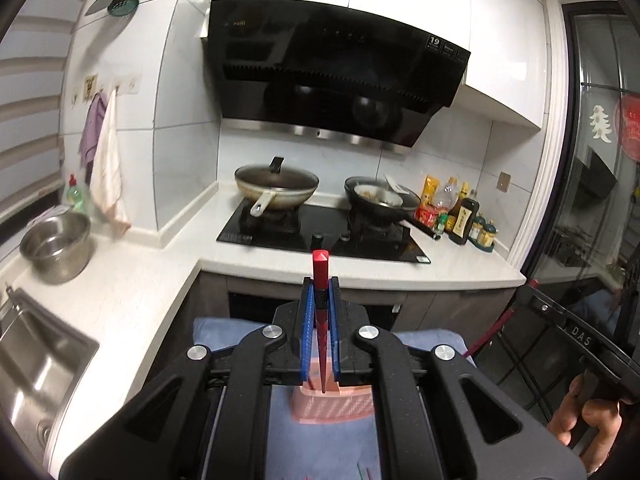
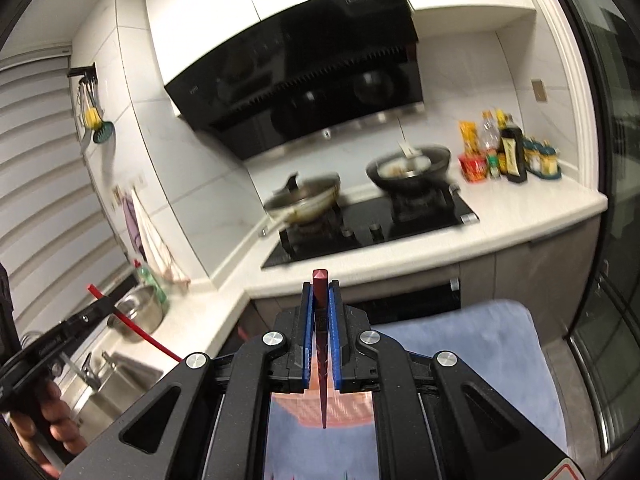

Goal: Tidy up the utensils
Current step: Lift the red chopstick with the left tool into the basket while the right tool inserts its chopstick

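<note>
My left gripper (image 1: 321, 280) is shut on a red chopstick (image 1: 321, 264), held upright with its thin tip down over a pink basket (image 1: 332, 404) on a blue cloth (image 1: 224, 332). My right gripper (image 2: 320, 284) is shut on a second, dark red chopstick (image 2: 320, 280), also tip down over the pink basket (image 2: 344, 412). In the right wrist view the left gripper (image 2: 100, 306) shows at the left with its red chopstick (image 2: 148, 338). The right gripper's body (image 1: 580, 332) shows at the right of the left wrist view.
A white L-shaped counter (image 1: 132, 280) carries a steel sink (image 1: 36, 364), a steel colander pot (image 1: 56, 246), a black hob (image 1: 320, 232) with two pans (image 1: 276, 188) and condiment bottles (image 1: 460, 212). A range hood (image 1: 332, 68) hangs above. A glass door (image 1: 600, 160) is at right.
</note>
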Tool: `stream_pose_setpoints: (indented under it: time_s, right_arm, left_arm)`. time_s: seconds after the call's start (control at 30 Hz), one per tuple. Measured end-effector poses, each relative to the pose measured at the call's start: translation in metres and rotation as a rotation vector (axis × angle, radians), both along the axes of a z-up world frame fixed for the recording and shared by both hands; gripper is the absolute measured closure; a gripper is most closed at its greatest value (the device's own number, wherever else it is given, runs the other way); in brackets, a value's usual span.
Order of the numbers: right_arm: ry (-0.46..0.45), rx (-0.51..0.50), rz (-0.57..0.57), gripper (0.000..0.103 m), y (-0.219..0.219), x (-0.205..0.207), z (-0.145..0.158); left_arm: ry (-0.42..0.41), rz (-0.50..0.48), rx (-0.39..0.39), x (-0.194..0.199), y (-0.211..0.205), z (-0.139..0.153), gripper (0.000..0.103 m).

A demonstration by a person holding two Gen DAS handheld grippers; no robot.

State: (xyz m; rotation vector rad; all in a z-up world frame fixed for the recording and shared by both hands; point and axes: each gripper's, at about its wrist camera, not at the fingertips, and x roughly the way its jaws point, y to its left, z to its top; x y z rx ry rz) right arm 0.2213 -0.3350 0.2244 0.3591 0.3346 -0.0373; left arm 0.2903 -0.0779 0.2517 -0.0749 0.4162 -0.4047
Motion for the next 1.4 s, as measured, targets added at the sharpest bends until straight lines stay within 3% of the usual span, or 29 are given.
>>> stream_pose_setpoints:
  time_s: [0.3,0.53,0.77,0.9,0.97,1.0,1.03,1.4]
  right_arm:
    - [0.056,-0.011,0.008,0.096,0.002,0.064,-0.027]
    - [0.141,-0.002,0.023,0.096,0.005,0.085,-0.068]
    - [0.207,-0.021,0.036,0.096,0.013,0.095,-0.098]
    - [0.213,-0.021,0.034,0.093,0.013,0.095,-0.102]
    - [0.208,-0.031,0.023,0.085,0.013,0.093,-0.1]
    - [0.205,-0.03,0.019,0.083,0.012,0.091,-0.099]
    - [0.202,-0.027,0.017,0.081,0.011,0.091,-0.098]
    - [0.197,-0.047,0.016,0.081,0.019,0.053,-0.09]
  left_arm:
    - [0.036,0.004,0.02,0.05,-0.026,-0.033,0.096]
    - [0.12,0.001,0.048,0.069,-0.037,-0.076,0.096]
    - [0.179,0.001,0.049,0.079,-0.037,-0.1,0.096]
    - [0.184,0.014,0.057,0.08,-0.038,-0.105,0.095]
    - [0.183,0.029,0.057,0.08,-0.036,-0.104,0.083]
    - [0.185,0.036,0.056,0.079,-0.036,-0.103,0.072]
    - [0.181,0.042,0.051,0.077,-0.034,-0.102,0.069]
    - [0.171,0.045,0.06,0.051,-0.024,-0.095,0.069]
